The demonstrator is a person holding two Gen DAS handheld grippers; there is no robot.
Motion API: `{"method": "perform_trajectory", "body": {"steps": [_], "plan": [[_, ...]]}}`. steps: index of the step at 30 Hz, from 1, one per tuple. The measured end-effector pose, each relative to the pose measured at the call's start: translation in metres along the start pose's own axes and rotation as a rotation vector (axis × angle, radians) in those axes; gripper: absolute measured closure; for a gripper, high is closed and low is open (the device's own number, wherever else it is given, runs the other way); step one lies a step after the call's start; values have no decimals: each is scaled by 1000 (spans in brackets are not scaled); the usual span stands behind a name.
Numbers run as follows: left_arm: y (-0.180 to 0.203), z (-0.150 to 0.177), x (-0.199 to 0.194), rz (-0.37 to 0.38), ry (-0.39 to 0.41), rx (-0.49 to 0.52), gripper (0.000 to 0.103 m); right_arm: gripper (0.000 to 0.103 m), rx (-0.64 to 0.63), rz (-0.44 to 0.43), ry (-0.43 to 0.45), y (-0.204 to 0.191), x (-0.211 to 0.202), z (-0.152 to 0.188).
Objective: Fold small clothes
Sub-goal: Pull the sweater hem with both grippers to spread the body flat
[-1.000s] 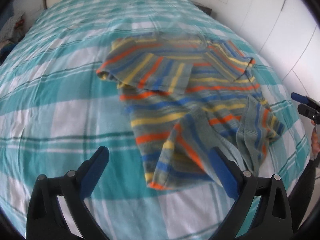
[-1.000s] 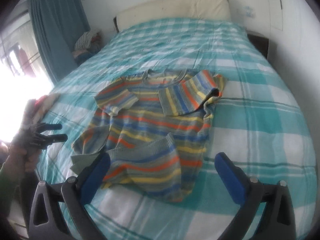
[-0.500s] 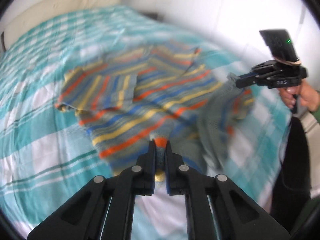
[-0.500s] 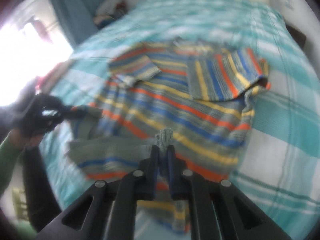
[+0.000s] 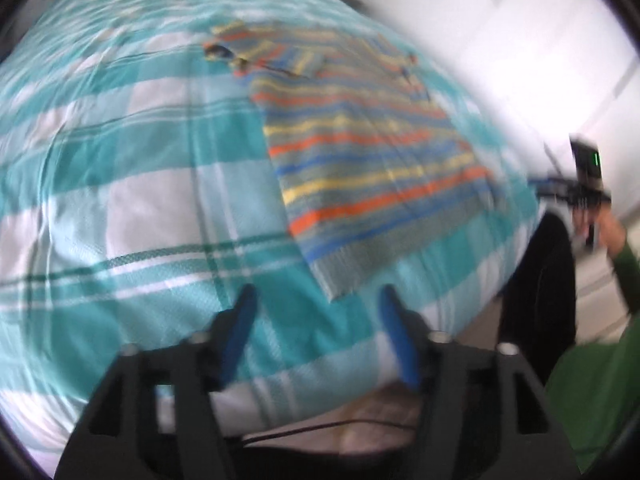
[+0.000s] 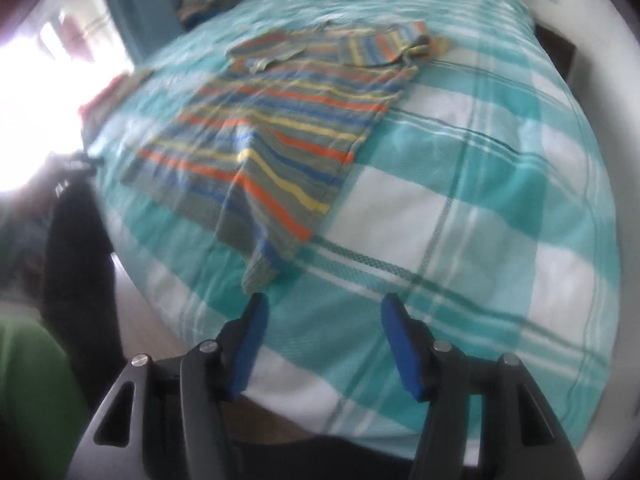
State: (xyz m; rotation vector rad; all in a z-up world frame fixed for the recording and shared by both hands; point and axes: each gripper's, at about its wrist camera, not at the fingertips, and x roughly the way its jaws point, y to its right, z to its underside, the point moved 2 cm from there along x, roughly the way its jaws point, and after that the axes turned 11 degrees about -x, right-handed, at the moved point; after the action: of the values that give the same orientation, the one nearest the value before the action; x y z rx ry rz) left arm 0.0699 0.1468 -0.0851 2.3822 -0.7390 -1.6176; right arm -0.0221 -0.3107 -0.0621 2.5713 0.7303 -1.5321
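Spreading was the step you were in, by my reading: the striped sweater point(image 5: 368, 168) lay stretched out long on the checked bed point(image 5: 132, 208), hem toward you near the bed's foot edge, with both sleeves turned in across the chest at the far end. Your left gripper point(image 5: 316, 332) was open, blue pads apart with nothing between them, just short of the near hem corner and not touching it. Your right gripper point(image 6: 320, 340) was open too and empty, close behind the other hem corner point(image 6: 260, 272), which ended in a narrow, slightly rumpled tongue. Both views were smeared by motion, so I could not tell whether the hem lay fully flat. The next move, as I judge it, called for taking the two hem corners again and carrying them up toward the collar, keeping them level so the stripes stack evenly and the tucked sleeves stay put. Compared with half a second earlier, both grippers had let go: then each was pinched shut on a fold of the knit, and now each stood wide. The sweater had also gone from a bunched, doubled-over heap at the bottom to a drawn-out rectangle, and you had backed off toward the foot of the bed.
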Motion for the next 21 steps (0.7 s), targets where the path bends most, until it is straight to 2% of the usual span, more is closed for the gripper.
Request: {"method": "perform_trajectory", "body": {"steps": [2,3,5,7,8,9,10,11,14,17,19,21], "plan": [[4,-6,12,16,28,-57,22,37,109,-80,88,8,-1,3],[7,-7,24,18,16,-73,22,37,166,-115,115,12,4,4],[18,-8,48,1,-25,-79,26,37,273,-180,109,15,30,5],[31,-6,71,-26,-81,-56,48,37,338,-215,57,13,61,5],[33,-4,78,-55,-90,-42,68,41,365,-264,45,9,72,5],[32,-1,80,-84,-82,-27,95,47,388,-319,48,7,82,5],[33,0,81,-82,-76,-24,98,67,411,-359,46,6,89,4],[32,-1,79,-68,-69,-42,99,98,427,-370,40,5,91,3],[25,2,50,-17,-21,-87,99,98,430,-367,57,4,67,2],[24,8,25,4,17,-93,100,98,403,-314,58,3,33,3],[31,11,29,-4,6,-71,100,98,391,-272,14,1,38,1],[33,12,43,-51,-22,-48,100,98,362,-212,-67,-1,56,2]]}}
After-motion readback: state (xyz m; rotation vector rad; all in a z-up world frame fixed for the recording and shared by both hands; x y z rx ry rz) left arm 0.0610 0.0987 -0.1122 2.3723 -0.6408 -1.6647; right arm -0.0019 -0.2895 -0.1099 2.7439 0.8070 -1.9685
